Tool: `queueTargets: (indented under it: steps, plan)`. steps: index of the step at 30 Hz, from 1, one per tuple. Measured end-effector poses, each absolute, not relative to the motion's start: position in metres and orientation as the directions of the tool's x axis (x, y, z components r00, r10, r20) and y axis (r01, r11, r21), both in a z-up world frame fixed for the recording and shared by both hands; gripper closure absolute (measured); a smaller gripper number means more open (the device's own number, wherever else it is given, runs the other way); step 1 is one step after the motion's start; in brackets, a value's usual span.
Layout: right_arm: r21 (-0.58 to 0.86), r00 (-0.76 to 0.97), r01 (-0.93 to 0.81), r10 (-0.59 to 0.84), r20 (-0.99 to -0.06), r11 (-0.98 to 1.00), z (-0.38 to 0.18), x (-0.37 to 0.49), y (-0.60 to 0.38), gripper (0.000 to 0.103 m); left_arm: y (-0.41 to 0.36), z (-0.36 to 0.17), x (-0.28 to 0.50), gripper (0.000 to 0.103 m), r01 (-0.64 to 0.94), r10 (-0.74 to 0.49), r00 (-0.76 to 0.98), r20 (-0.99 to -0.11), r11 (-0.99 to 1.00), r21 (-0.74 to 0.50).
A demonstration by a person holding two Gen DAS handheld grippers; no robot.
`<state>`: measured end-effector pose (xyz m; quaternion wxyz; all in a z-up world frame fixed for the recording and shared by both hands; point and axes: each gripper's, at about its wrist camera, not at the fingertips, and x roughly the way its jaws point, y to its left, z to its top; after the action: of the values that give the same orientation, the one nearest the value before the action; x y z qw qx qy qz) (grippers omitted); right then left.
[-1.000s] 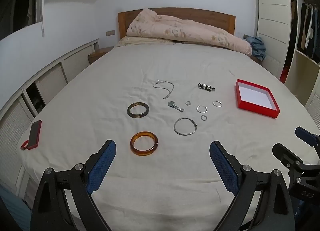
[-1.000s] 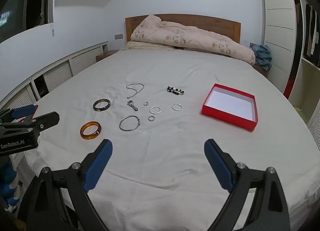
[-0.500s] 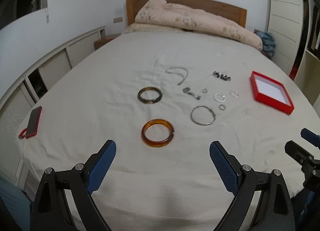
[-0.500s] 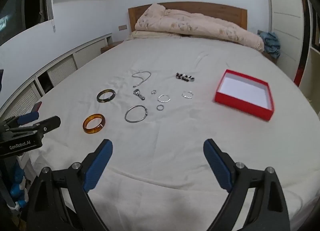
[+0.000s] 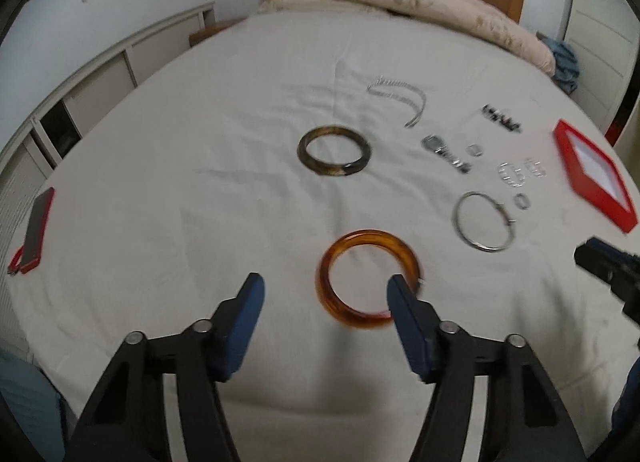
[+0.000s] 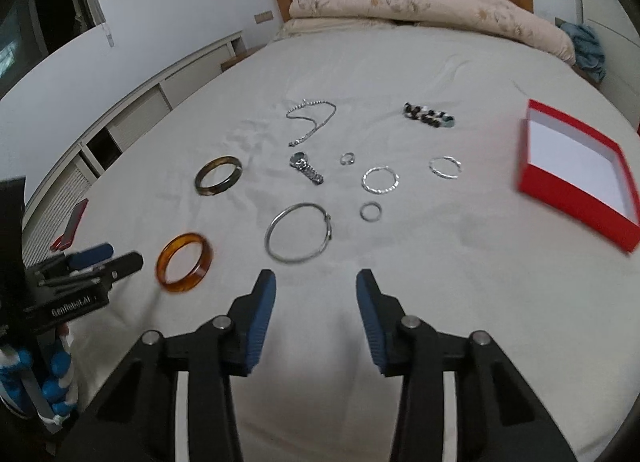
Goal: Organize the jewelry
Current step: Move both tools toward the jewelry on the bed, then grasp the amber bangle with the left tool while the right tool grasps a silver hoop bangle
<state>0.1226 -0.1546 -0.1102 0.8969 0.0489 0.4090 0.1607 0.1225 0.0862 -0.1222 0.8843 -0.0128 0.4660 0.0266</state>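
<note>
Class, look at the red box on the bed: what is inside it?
The red box shows only its bare white floor; no jewelry is in it yet. Its near wall hides a thin strip of that floor.

Amber bangle (image 5: 369, 279), dark mottled bangle (image 5: 334, 150), red box (image 6: 576, 173) — white inside — floral quilt (image 6: 420, 5)

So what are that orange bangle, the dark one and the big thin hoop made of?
The orange bangle looks like translucent amber resin or glass: light glows through its glossy band. The dark bangle looks like polished stone or mottled resin, with brown-green patches and a shine. The thin hoop looks like silver-toned metal, wire-thin with a small clasp. None can be told for certain by sight.
</note>
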Motion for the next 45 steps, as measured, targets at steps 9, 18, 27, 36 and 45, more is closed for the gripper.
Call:
queueTargets:
  steps: [9,18,27,36,45]
  plan:
    - [0.209,0.525,-0.248,0.312,-0.792,0.946,-0.152,0.2,-0.132,0.085,0.093,-0.161,0.148,0.073,-0.034,-0.008,0.457,-0.89,0.999,-0.027]
    - [0.077,0.51,-0.294,0.224,-0.83,0.953,-0.175,0.216,-0.111,0.095,0.09,-0.165,0.165,0.092,0.003,-0.008,0.459,-0.889,1.0,-0.007]
    - [0.062,0.56,-0.326,0.245,-0.792,0.944,-0.146,0.193,-0.128,0.098,0.082,-0.138,0.15,0.093,-0.016,0.071,0.538,-0.84,0.997,0.075]
    - [0.04,0.66,-0.228,0.184,-0.728,0.973,-0.094,0.146,-0.208,0.098,0.023,-0.101,0.136,0.093,0.066,0.041,0.579,-0.815,0.993,0.097]
    - [0.038,0.743,0.003,0.024,-0.669,0.999,-0.049,0.151,-0.36,0.097,-0.107,-0.057,0.188,0.093,0.254,-0.175,0.586,-0.792,0.967,-0.026]
